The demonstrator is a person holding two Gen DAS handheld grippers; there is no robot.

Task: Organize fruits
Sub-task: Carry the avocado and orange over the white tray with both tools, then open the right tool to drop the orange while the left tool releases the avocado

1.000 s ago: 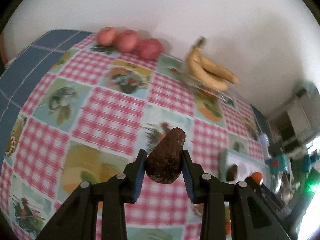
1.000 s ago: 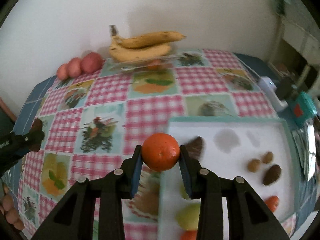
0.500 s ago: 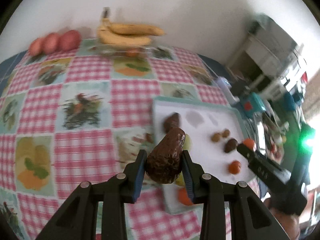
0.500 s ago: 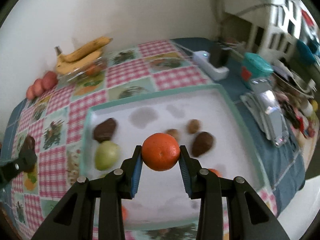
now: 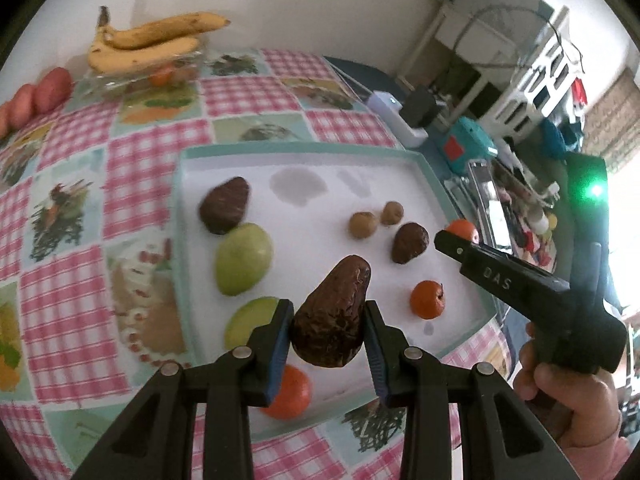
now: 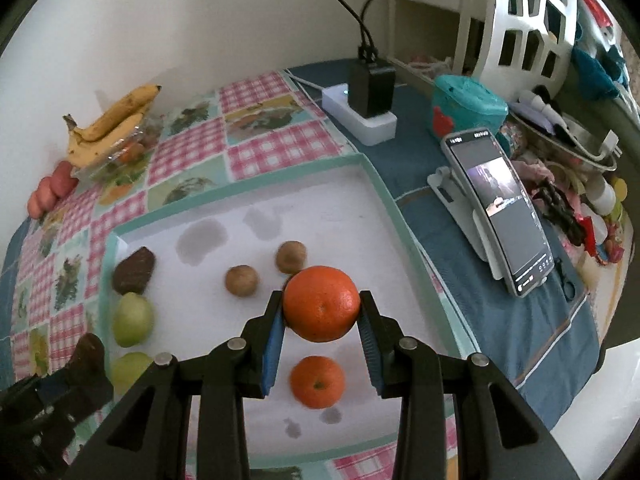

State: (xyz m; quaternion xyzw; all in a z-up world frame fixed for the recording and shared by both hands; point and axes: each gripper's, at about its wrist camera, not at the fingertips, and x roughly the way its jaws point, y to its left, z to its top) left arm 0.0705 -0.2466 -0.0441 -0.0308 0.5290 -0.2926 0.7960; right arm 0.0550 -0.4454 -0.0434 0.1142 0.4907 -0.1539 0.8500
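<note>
The left gripper clamps a wrinkled dark-brown avocado; the right gripper clamps a round orange tangerine above the white teal-rimmed tray.

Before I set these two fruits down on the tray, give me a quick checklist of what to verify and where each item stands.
1. Left gripper grip: jaws shut on the dark avocado. Ok.
2. Right gripper grip: jaws shut on the held orange. Ok.
3. Both loads above the white tray: ok.
4. Bare tray under the avocado: cannot tell; a green fruit and an orange lie close.
5. Spot below the held orange: not ok if dropped straight down; another orange lies there.
6. Grippers apart from each other: ok.
</note>
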